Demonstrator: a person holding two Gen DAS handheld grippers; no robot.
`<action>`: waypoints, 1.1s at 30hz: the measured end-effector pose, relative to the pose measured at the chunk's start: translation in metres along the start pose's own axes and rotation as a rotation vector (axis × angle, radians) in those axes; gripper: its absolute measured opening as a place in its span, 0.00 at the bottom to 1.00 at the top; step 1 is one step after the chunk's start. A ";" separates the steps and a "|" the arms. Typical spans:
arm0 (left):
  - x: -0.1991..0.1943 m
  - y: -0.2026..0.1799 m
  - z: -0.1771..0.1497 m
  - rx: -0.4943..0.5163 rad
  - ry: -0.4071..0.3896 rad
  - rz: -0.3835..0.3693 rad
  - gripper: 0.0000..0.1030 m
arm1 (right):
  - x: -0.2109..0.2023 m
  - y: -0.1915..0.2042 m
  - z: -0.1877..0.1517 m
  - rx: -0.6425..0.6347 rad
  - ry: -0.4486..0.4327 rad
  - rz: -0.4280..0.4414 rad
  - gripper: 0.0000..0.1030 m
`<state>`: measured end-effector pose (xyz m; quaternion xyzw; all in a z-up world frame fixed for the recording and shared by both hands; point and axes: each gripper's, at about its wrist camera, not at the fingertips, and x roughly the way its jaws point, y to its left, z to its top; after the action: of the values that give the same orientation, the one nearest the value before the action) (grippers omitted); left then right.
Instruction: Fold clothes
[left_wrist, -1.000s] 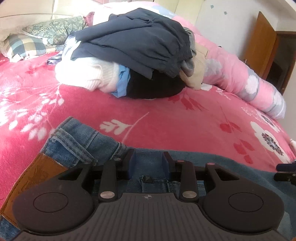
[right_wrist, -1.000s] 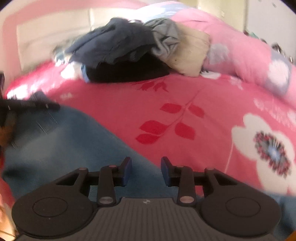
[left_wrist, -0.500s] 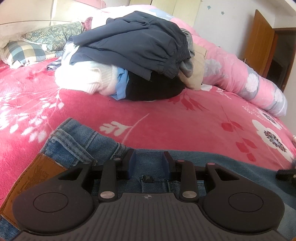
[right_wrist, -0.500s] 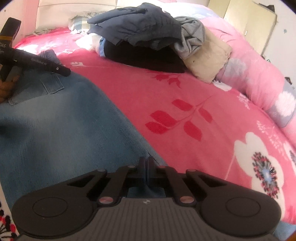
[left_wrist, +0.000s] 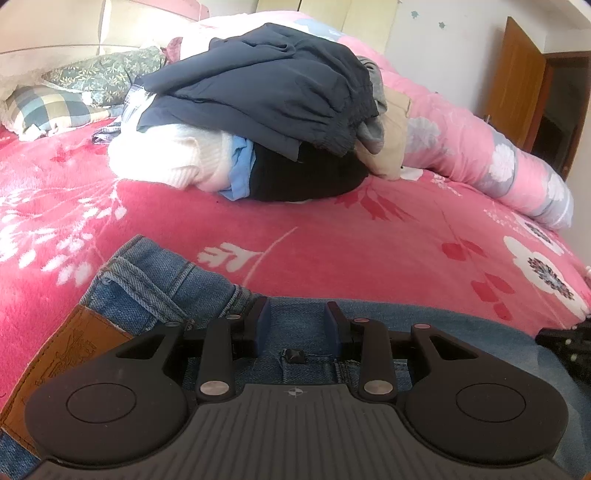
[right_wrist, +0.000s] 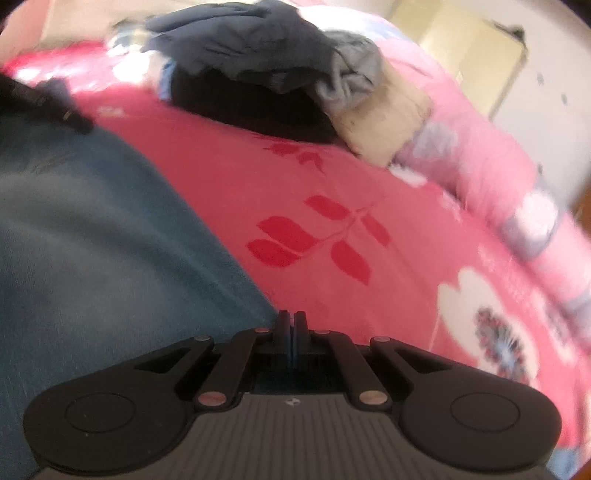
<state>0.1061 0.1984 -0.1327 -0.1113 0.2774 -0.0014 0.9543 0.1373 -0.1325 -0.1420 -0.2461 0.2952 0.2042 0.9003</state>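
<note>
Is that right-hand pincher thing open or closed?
Closed. The right gripper has its jaws pressed together, apparently pinching the edge of the jeans.

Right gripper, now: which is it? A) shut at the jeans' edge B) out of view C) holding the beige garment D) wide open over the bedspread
A: the right gripper has its fingers pressed together right at the edge of the jeans; blur hides whether denim is pinched between them.

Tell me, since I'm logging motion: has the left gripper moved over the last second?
No. The left gripper sits open over the jeans waistband, and the clothes pile behind keeps almost the same place in its view.
</note>
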 end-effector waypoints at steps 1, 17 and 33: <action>0.000 -0.001 0.000 0.004 0.000 0.003 0.31 | 0.001 -0.008 0.000 0.062 0.008 0.001 0.01; -0.011 -0.040 0.012 0.096 0.025 0.011 0.40 | -0.234 -0.174 -0.212 1.344 -0.165 -0.166 0.29; 0.007 -0.069 -0.016 0.237 0.009 0.058 0.41 | -0.183 -0.217 -0.226 1.147 -0.055 -0.368 0.72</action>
<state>0.1076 0.1271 -0.1351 0.0103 0.2828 -0.0071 0.9591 0.0157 -0.4728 -0.1155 0.2371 0.2873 -0.1402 0.9174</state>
